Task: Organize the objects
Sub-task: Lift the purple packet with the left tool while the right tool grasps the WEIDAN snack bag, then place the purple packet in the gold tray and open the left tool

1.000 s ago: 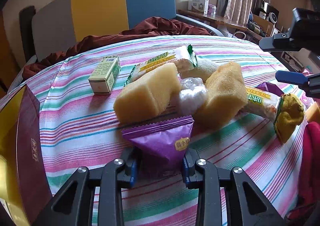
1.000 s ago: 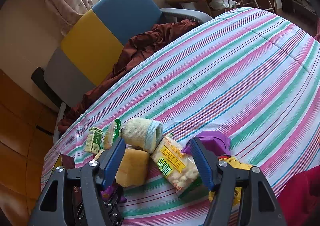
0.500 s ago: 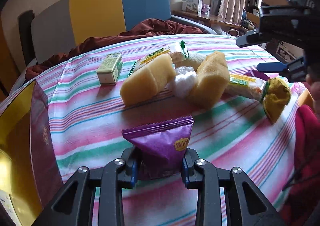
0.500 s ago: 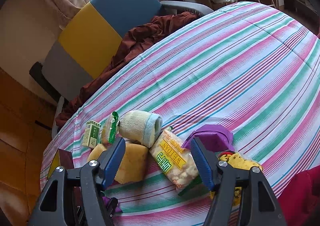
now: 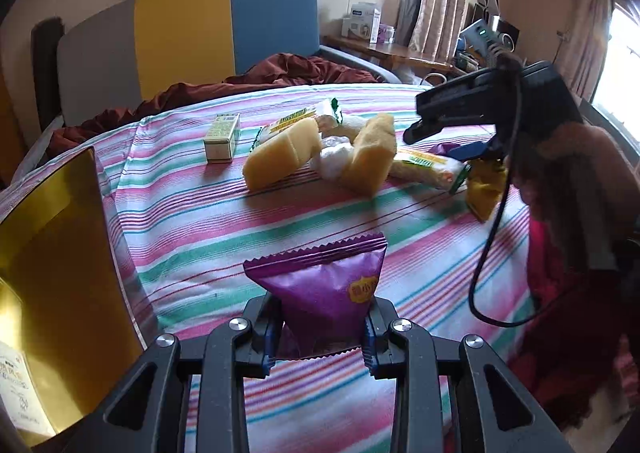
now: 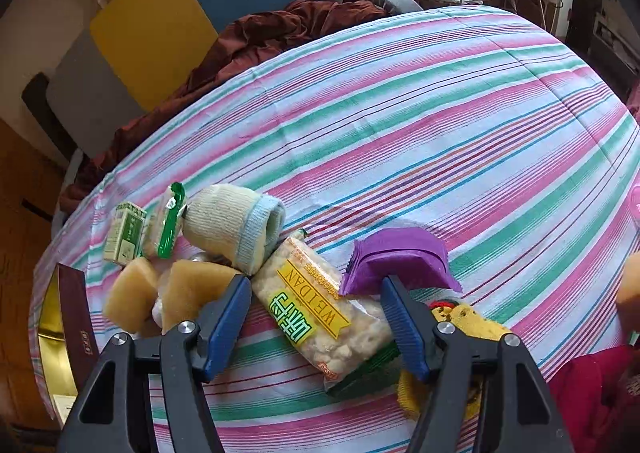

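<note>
Left wrist view: the left tongs (image 5: 320, 337) are clamped on a purple snack packet (image 5: 324, 293), which stands upright between the blue pads at 6 o'clock, lifted above the striped tabletop (image 5: 192, 221). At 9 o'clock a gold-lined box (image 5: 56, 273) stands open, its wall just beside the tongs. Toward 12 o'clock lies a cluster: a small green carton (image 5: 222, 137), two yellow sponges (image 5: 284, 159) with a white crumpled wrapper (image 5: 333, 157) between them, and a long rice-cracker packet (image 5: 430, 169). At 2 o'clock the right tongs hang over a yellow packet (image 5: 484, 189), carried by a person's hand (image 5: 576, 173) with a black cable looping down.

Right wrist view: the right tongs (image 6: 316, 317) stand wide, nothing gripped, pointing steeply down at the rice-cracker packet (image 6: 316, 309), which lies between the two blue pads. A second purple packet (image 6: 400, 261) sits at the tip of the pad on the right, and the yellow packet (image 6: 472, 323) lies partly hidden behind that finger. At 10 o'clock a rolled cream sock (image 6: 236, 227) touches the cracker packet's far end; the green carton (image 6: 126, 233) and the sponges (image 6: 192, 289) lie beyond at 9 o'clock. The box (image 6: 72, 329) is at the tabletop's edge at 8 o'clock.
</note>
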`<state>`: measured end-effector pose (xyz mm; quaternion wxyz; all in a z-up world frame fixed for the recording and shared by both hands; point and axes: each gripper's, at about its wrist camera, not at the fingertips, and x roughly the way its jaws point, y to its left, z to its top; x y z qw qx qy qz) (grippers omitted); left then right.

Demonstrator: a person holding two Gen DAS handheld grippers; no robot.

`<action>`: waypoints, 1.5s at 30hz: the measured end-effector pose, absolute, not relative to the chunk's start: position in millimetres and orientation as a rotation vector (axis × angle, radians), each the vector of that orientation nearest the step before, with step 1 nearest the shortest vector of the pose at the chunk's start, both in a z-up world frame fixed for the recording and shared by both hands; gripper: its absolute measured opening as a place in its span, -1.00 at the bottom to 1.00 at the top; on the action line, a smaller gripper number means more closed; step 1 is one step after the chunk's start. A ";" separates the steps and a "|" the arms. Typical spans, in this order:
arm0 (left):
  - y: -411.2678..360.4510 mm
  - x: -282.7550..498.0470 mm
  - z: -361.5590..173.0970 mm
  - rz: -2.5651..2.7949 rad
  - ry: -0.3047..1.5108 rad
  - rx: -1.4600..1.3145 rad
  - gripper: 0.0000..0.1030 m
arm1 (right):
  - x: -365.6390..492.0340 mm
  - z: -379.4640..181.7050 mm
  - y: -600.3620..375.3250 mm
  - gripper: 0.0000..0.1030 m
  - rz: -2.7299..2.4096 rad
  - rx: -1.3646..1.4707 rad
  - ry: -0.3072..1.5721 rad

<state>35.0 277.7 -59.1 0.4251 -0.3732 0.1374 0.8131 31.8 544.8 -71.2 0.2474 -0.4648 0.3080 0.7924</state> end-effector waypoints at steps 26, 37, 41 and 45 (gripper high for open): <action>205.6 29.4 -21.6 2.119 0.199 -0.930 -0.36 | 14.7 -103.4 509.0 -0.15 2.138 -1.570 0.556; 113.2 -44.3 0.2 2.347 0.127 -1.019 -0.36 | 25.8 -109.3 506.2 -0.15 2.137 -1.575 0.474; 76.5 -92.5 -2.7 2.449 0.119 -1.086 -0.36 | 20.2 -111.2 504.0 -0.15 2.136 -1.578 0.459; 52.9 -135.1 -17.7 2.503 0.110 -1.170 -0.36 | 22.0 -112.1 505.5 -0.15 2.136 -1.579 0.457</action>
